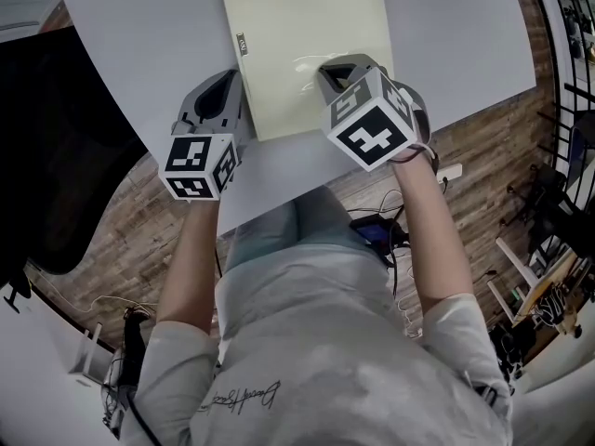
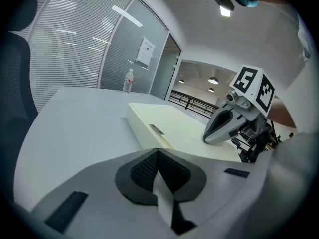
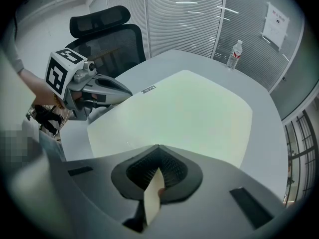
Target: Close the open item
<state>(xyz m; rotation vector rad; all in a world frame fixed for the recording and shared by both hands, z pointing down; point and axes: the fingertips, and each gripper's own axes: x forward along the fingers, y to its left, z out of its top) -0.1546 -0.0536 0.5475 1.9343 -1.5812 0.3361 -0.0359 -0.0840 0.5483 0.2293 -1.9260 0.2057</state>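
Tabletop: white and wide, running up to 12 o'clock in the head view.
Cream box: flat slab lying on the tabletop at 12 o'clock from the person, and the top sits level, with no gap showing along the side in the left gripper view.
Label: small strip on the box's 9 o'clock side wall; the print is too small to read.
Left hand-held gripper: down at the box's 7 o'clock corner, just beside the left edge, over bare tabletop.
Left jaws: tips meet, and there's nothing between them, only a thin pale slit behind the tips.
Right hand-held gripper: over the box's 5 o'clock corner, nose low above the cream top. Whether it touches, I cannot tell.
Right jaws: tips pressed together and gripping nothing, with the cream of the box showing through the slit.
Marker cubes: one on each gripper, left and right, both facing the head camera.
Water bottle: upright at the far edge of the tabletop, 1 o'clock from the box in the right gripper view, well apart from it.
Office chair: black mesh back, off at 10 o'clock in the right gripper view.
Paper notice: stuck on the glass wall behind the bottle.
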